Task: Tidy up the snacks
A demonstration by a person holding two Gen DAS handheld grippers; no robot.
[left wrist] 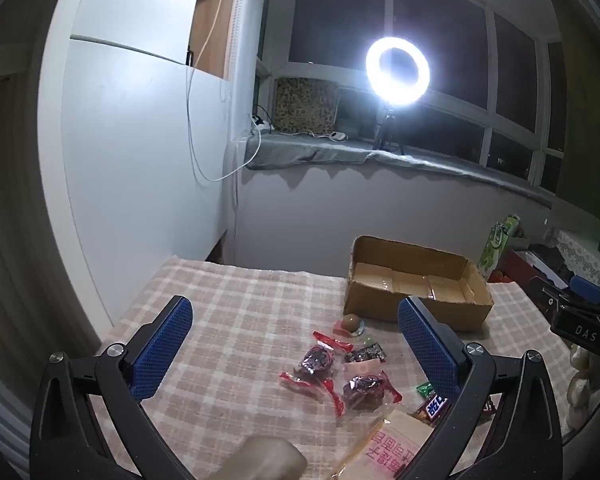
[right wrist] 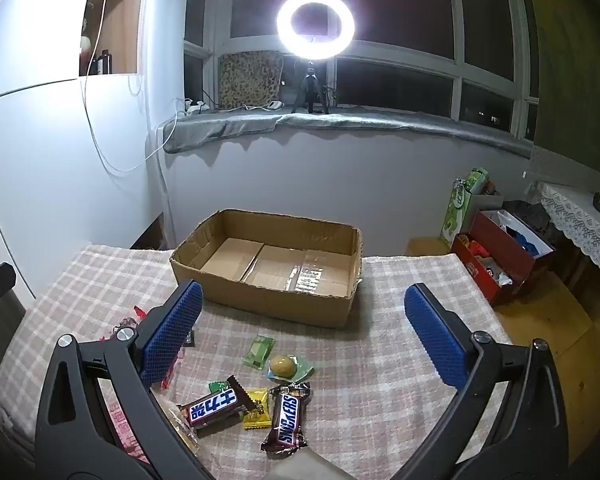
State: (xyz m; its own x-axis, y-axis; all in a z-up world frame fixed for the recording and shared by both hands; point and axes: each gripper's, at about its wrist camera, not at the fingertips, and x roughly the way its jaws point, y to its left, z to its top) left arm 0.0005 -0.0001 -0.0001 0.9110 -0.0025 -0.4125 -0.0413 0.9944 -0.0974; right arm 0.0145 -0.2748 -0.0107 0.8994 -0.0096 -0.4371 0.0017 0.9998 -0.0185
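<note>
The right gripper (right wrist: pixel 302 312) hangs above the checked tablecloth (right wrist: pixel 400 360) with its blue-padded jaws spread wide and nothing between them, and the snacks lie just below and slightly left of that gap. The English-label Snickers bar (right wrist: pixel 287 420) sits nearest, its long axis running roughly away from the camera and tilted a little to the right, so it lies nearly in line with the fingers; I judge the jaws could straddle its narrow width with little turning. The second Snickers bar (right wrist: pixel 216 405), printed in Chinese, lies crosswise beside it with a yellow candy (right wrist: pixel 257 408) tucked between the two. Further forward are a green packet (right wrist: pixel 259 351) and a round yellow-brown sweet on a green wrapper (right wrist: pixel 286 366). The left gripper (left wrist: pixel 294 324) is likewise opened wide and empty, poised over red-ended packs of dark dried fruit (left wrist: pixel 315 362), with a pale pink-printed packet (left wrist: pixel 392 446) at its lower edge. The cardboard box (right wrist: pixel 260 300), open-topped, stands beyond the snacks, straight ahead of the right gripper and off to the forward right of the left one; its floor shows only flaps and tape, with no snack in it, so sorting seems barely begun. The right hand looks nearer to both bars and the box.
</note>
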